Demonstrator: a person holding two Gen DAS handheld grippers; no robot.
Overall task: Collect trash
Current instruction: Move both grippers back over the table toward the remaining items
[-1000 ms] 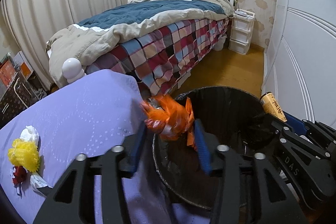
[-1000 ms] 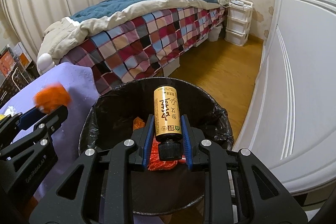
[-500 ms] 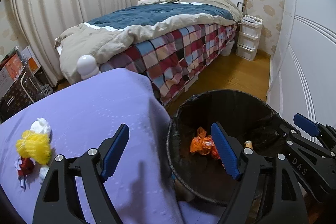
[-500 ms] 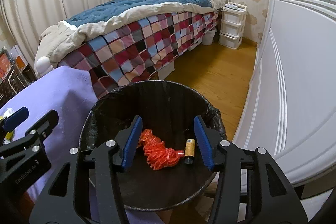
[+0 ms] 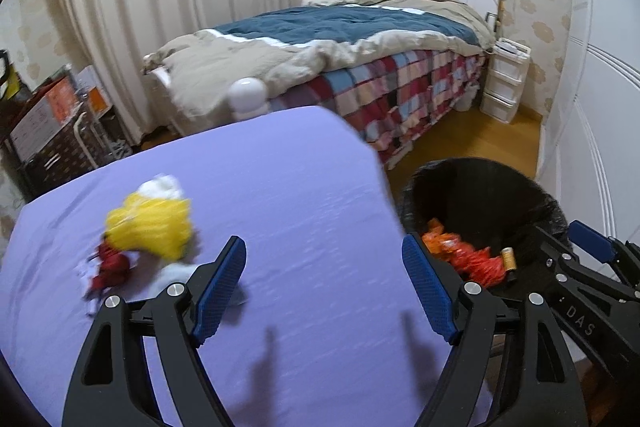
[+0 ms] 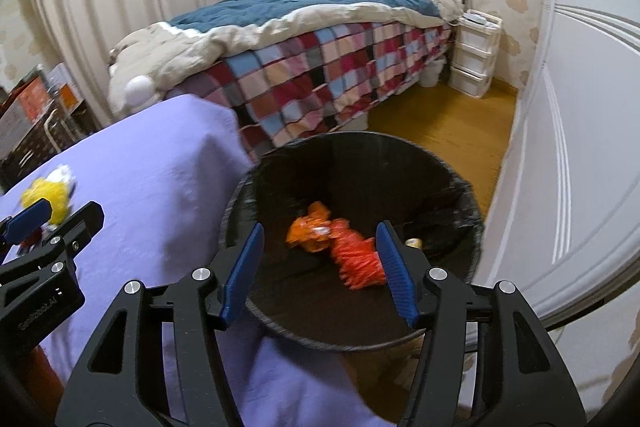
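Purple cloth carries the trash left to collect; both grippers are empty.

Nearest in the left wrist view, the left gripper [image 5: 322, 287] is seen with jaws spread wide and nothing between them, above the purple tabletop [image 5: 280, 187]. The right gripper [image 6: 320, 267] is shown over the black bin [image 6: 472, 203], its jaws opening, nothing pinched; orange wrappers [image 6: 340, 247] lie inside. Farther, at the left of the frame, a yellow mesh bundle [image 5: 150, 225] rests against a white wad [image 5: 162, 187] and a red scrap [image 5: 110, 267]. The bundle is judged light, soft and springy; it is best pinched across its bulging middle, where a loose strand is least likely to slip free.
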